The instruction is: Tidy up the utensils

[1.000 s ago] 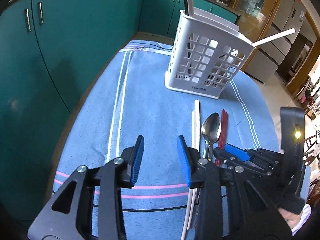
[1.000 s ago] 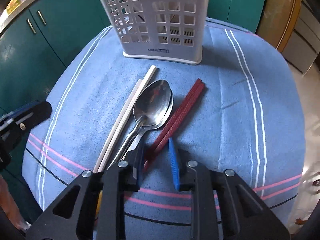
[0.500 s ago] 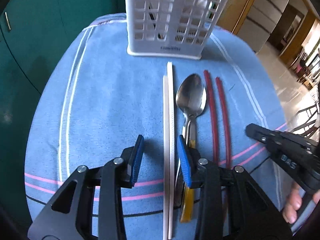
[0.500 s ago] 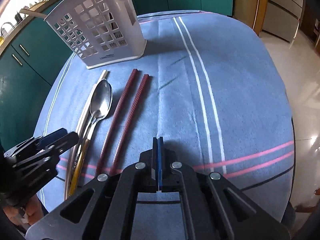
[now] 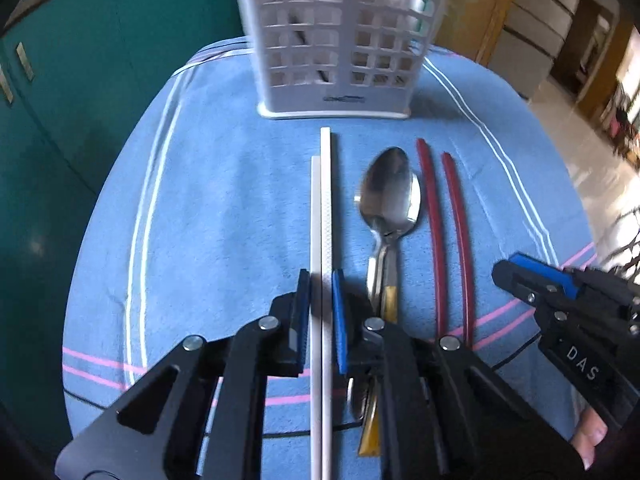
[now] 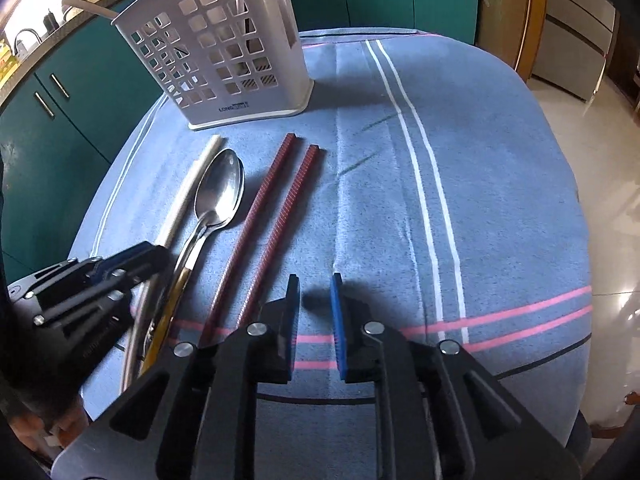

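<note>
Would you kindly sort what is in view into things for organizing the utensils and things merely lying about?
For the job:
white chopsticks
spoon
red chopsticks
white utensil basket

Just there:
striped blue cloth
green cabinets

White letters "DAS" stand on the black body of the right gripper (image 5: 536, 284). The white utensil caddy (image 6: 224, 60) carries a small dark brand mark on its base rim, starting "LONG" (the rest too blurred to read).

Teal cabinets (image 6: 60, 120) stand behind the table (image 6: 500, 168); a glossy tiled floor (image 6: 600, 152) reflects daylight at right.
</note>
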Demonstrator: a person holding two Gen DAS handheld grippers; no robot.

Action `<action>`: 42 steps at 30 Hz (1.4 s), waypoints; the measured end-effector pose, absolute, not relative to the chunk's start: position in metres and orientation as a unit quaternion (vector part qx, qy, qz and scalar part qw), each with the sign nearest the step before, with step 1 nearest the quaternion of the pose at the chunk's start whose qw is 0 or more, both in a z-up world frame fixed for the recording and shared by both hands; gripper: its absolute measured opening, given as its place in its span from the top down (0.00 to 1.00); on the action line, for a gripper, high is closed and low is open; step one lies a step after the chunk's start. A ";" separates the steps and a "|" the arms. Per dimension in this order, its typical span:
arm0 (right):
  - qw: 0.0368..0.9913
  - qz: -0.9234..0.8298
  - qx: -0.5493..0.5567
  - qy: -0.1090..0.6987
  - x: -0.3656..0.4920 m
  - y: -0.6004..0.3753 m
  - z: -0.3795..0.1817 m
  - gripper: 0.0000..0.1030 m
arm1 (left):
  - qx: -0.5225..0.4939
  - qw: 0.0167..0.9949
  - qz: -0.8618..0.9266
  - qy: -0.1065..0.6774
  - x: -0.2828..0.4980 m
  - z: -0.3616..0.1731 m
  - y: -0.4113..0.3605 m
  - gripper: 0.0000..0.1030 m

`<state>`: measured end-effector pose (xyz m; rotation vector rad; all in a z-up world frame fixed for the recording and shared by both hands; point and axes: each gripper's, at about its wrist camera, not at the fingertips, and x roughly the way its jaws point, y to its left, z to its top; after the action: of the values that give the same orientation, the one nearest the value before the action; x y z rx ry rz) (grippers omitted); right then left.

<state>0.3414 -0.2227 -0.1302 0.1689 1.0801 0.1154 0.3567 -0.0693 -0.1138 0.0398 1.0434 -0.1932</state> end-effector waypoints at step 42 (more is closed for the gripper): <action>0.854 0.060 0.051 0.515 0.383 -0.204 -0.127 0.74 | 0.013 0.864 -0.054 0.501 0.459 -0.120 -0.026 0.77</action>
<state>0.3833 -0.2037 -0.1266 0.1080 1.0826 0.1270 0.4593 -0.0262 -0.1204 0.0271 1.0503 -0.1132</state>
